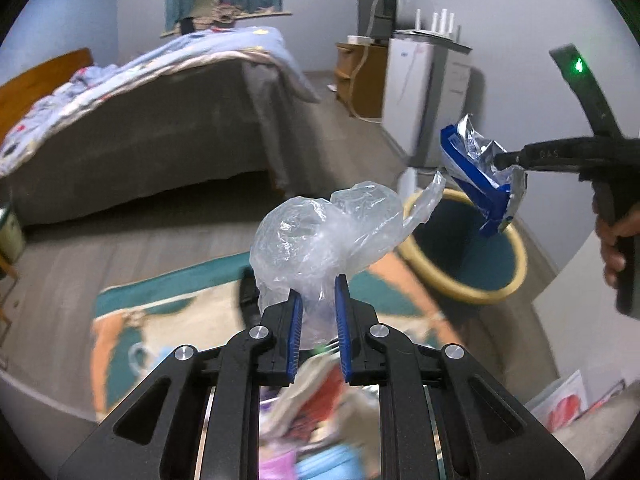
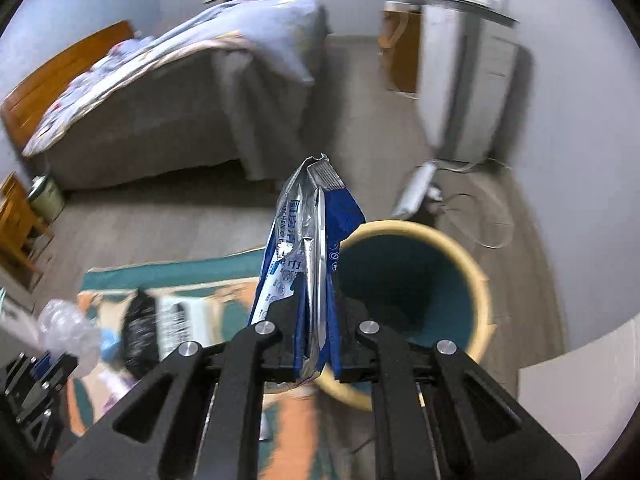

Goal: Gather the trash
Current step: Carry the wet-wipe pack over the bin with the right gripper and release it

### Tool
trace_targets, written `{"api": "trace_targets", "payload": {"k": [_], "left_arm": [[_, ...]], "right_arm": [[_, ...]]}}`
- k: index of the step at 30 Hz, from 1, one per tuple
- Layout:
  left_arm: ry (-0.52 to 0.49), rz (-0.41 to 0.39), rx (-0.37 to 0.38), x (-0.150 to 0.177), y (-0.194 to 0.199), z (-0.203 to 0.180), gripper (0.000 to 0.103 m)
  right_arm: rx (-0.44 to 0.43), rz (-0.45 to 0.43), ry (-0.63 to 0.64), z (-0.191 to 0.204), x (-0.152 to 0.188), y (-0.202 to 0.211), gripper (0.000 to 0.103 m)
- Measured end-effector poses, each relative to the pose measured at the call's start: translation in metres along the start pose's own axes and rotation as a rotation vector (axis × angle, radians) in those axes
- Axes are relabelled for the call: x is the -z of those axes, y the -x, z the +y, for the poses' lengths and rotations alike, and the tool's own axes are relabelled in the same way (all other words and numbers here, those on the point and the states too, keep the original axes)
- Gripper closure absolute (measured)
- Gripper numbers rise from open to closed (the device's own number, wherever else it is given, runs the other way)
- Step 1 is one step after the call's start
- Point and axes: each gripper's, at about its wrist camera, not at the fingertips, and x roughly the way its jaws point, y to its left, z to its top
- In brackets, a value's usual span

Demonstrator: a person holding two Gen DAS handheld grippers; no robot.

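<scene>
Left wrist view: the left gripper [image 1: 318, 292] pinches a crumpled clear plastic bag [image 1: 324, 240] between its blue-padded fingers [image 1: 295, 320], the bag ballooning above the tips with a loose tail trailing toward the upper right. To the right, the right gripper [image 1: 500, 159], held in a person's hand [image 1: 614, 240], grips a blue-and-silver foil wrapper [image 1: 476, 172] that hangs above the yellow-rimmed bin [image 1: 460, 292], its long axis slanting from upper left down to lower right. Beneath the bag lies a teal, orange and cream rug [image 1: 168, 320], strewn with blurred litter near the bottom edge.

Right wrist view: the right gripper [image 2: 316, 308] has its fingers pressed onto the wrapper [image 2: 308, 248], which stands nearly upright, long axis pointing away from the camera with its torn silver end uppermost. The bin [image 2: 476, 280], teal inside, sits on the floor just right of the wrapper. At lower left the left gripper [image 2: 52, 360] shows with the clear bag [image 2: 68, 328]; beside it on the rug [image 2: 120, 276] lies a dark item, possibly a black bag [image 2: 138, 328], too blurred to be sure. A bed [image 2: 160, 120] with a pale blue quilt fills the background, with a white cabinet [image 2: 468, 80] along the right wall.
</scene>
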Motion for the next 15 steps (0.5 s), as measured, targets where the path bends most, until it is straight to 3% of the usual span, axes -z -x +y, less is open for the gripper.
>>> {"api": "trace_targets", "payload": {"k": [7,15], "left_arm": [[-0.084,0.049,0.094,-0.033,-0.055,-0.062,0.086],[-0.123,0.134,0.181,-0.053,-0.131,-0.12,0.086]], "right_arm": [[0.084,0.056,-0.071,-0.065,0.01,-0.027,0.094],[0.083,0.118,-0.179,-0.105,0.022,-0.054,0.094]]}}
